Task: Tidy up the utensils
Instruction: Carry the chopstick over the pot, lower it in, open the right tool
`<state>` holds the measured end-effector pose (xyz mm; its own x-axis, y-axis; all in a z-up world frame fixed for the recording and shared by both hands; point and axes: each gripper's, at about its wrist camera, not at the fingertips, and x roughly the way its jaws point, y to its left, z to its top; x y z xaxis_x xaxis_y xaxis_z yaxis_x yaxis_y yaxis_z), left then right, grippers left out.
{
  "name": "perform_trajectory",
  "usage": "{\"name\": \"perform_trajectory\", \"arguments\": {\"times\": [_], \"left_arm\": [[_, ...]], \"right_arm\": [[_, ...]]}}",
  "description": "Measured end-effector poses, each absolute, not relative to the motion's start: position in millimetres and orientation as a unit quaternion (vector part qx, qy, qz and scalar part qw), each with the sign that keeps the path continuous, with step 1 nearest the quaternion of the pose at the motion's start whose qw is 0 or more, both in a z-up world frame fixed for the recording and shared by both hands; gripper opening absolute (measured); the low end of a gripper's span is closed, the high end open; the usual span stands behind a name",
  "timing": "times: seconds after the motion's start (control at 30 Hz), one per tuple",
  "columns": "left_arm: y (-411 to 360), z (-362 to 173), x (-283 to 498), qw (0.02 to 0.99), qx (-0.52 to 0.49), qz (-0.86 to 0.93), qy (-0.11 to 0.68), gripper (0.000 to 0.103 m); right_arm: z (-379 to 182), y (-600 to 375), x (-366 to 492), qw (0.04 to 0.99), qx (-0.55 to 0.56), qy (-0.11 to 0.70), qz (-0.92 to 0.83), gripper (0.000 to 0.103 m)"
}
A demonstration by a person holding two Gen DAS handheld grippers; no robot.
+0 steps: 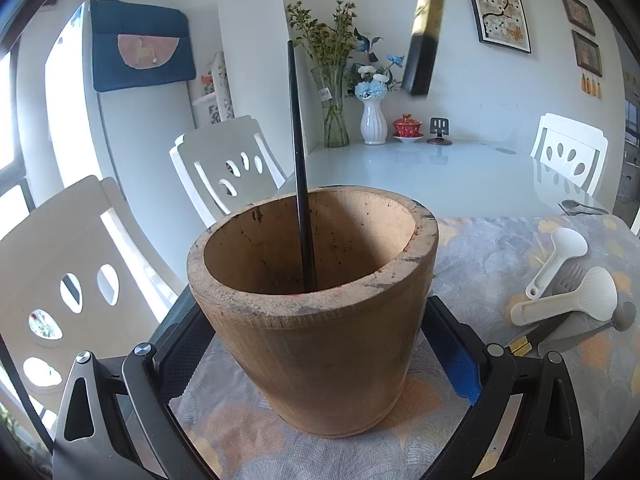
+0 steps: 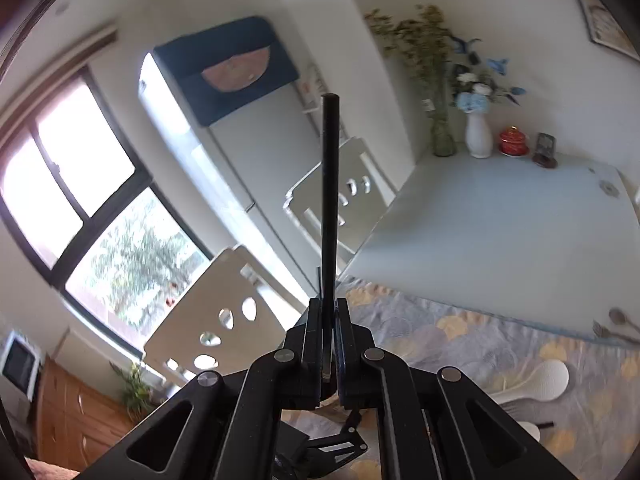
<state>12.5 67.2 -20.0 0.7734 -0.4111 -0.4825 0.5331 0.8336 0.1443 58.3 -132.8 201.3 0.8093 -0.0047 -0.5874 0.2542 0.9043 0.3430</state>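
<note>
In the left wrist view, a thick-walled wooden holder (image 1: 316, 308), round, tapered and rough at its rim, is seen clamped between the pads of the left tongs (image 1: 320, 356), one pad pressed on each flank. A thin, smooth black chopstick (image 1: 301, 184) is stood inside it, leaned against the near wall and risen well above the tongs. To the right of the tongs, two white, dimpled plastic rice paddles (image 1: 576, 300) are laid on the patterned cloth of the counter (image 1: 500, 248), over a fork and dark chopsticks. High up, a black, gold-banded chopstick end (image 1: 424, 28) is hung in the air. In the right wrist view, the right tongs (image 2: 330, 344) are clenched on a black chopstick (image 2: 330, 200), which projects straight ahead from between the pads, clear of the counter.
</note>
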Motion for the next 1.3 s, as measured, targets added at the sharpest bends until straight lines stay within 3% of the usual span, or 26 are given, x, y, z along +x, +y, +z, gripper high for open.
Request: {"name": "perform_trajectory", "arguments": {"times": [0.53,1.13,1.17,1.2,1.23,1.27,1.3], "left_arm": [[68.9,-21.1,14.8,0.930,0.121,-0.260,0.232,0.101],[70.2,-20.9,14.4,0.930,0.118,-0.260,0.229,0.101],[69.8,-20.9,14.1,0.931,0.120,-0.260,0.229,0.101],[69.8,-20.9,14.0,0.931,0.120,-0.259,0.228,0.101],[69.9,-20.9,14.1,0.931,0.120,-0.259,0.229,0.101],[69.9,-20.7,14.6,0.930,0.119,-0.260,0.229,0.101],[70.0,-20.7,14.7,0.930,0.119,-0.260,0.229,0.101]], "right_arm": [[166.1,-92.1,128.9,0.907,0.117,0.404,-0.034,0.005],[129.1,-90.9,166.5,0.863,0.141,0.484,-0.029,0.006],[128.2,-91.1,167.6,0.863,0.143,0.484,-0.026,0.017],[127.0,-92.2,168.5,0.861,0.145,0.487,-0.031,0.041],[126.3,-93.2,168.8,0.858,0.145,0.491,-0.040,0.053],[126.9,-94.2,169.3,0.858,0.146,0.491,-0.048,0.064],[129.3,-97.3,166.3,0.860,0.154,0.483,-0.052,0.065]]}}
